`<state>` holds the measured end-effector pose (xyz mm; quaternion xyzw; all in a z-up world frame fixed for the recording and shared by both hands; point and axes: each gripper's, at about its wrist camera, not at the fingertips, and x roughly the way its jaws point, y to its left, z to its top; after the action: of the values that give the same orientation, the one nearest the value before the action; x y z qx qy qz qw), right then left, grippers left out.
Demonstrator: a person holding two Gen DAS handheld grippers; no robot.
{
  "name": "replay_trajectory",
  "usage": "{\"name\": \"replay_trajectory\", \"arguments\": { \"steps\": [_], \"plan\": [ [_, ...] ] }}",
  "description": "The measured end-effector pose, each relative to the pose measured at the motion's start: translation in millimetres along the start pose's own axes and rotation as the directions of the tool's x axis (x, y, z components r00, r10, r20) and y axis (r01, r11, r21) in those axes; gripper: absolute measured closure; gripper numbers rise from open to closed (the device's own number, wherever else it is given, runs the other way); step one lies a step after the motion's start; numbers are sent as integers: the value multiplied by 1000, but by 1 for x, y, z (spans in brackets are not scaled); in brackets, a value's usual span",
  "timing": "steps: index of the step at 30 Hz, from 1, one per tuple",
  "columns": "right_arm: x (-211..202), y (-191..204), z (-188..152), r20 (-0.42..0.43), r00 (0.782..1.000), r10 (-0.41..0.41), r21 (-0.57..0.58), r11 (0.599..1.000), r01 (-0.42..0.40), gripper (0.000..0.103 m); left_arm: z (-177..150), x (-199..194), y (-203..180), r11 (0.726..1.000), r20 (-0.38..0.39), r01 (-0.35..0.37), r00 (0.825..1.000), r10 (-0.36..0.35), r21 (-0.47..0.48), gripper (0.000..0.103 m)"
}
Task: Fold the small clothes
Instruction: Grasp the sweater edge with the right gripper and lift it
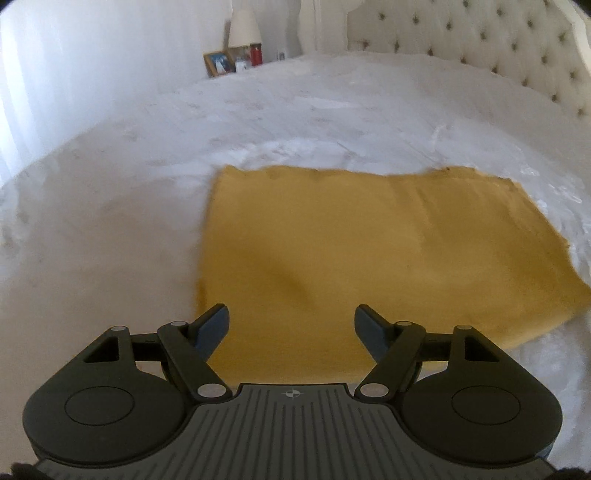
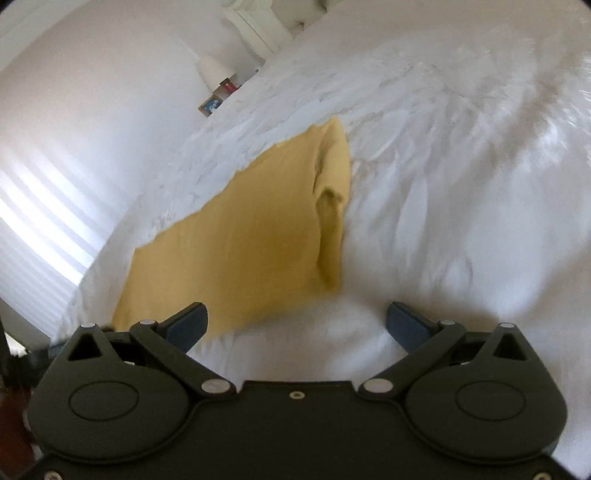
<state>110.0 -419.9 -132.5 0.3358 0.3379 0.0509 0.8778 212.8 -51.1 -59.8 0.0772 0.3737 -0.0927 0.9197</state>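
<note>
Lying flat on the white bed cover (image 1: 110, 229) is one mustard-yellow garment (image 1: 369, 251), folded into a rough rectangle. That is the only piece of clothing I can see from either side. Its far edge looks a bit ragged against the fluffy cover, and from the right wrist view one side of it shows a soft raised fold running along its length.

Two grippers hang over the bed, one in each of the person's hands. The left gripper (image 1: 290, 325) sits above the near edge of the garment, its two fingers spread wide with yellow cloth showing in the gap between them; the pads are clear of the fabric and grip nothing. The right gripper (image 2: 297, 325) is off the garment's near right corner, over bare white cover, its two fingers also wide apart and empty. Its left finger overlaps the yellow edge in the picture, but I cannot tell whether it touches.

At the head of the bed stands one cream tufted headboard (image 1: 498, 48). Beside the bed, at its far edge, I count one white lampshade (image 1: 243, 27), one wooden picture frame (image 1: 218, 62) and one red candle jar (image 1: 255, 54).
</note>
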Motion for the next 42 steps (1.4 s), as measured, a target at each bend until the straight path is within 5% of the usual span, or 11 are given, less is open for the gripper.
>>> {"name": "replay_trajectory", "arguments": {
  "steps": [12,14,16,20,28,35,42],
  "plan": [
    [83,-5,70,-93,991,96,26,995,-94,2,-4,16,32,999,-39,36,999,-36,-26,29],
    [89,-1,73,-96,992,84,25,996,-82,17,-5,19,40,998,-43,49,998,-51,-40,29],
    [93,3,75,-107,994,38,8,999,-37,57,-9,21,47,997,-27,58,998,-59,-51,29],
    [100,14,76,-135,990,-26,-14,1000,25,72,-12,26,61,996,-10,62,998,-63,-69,29],
    [89,107,88,-112,970,-215,-285,942,176,77,-17,21,91,989,2,113,994,-113,-99,29],
    [123,204,77,-153,974,-170,-423,902,91,78,-10,16,113,985,31,94,995,-90,-144,29],
    [171,260,38,-209,971,-118,-465,885,8,79,-7,18,137,971,25,88,996,-84,-221,29]
  ]
}}
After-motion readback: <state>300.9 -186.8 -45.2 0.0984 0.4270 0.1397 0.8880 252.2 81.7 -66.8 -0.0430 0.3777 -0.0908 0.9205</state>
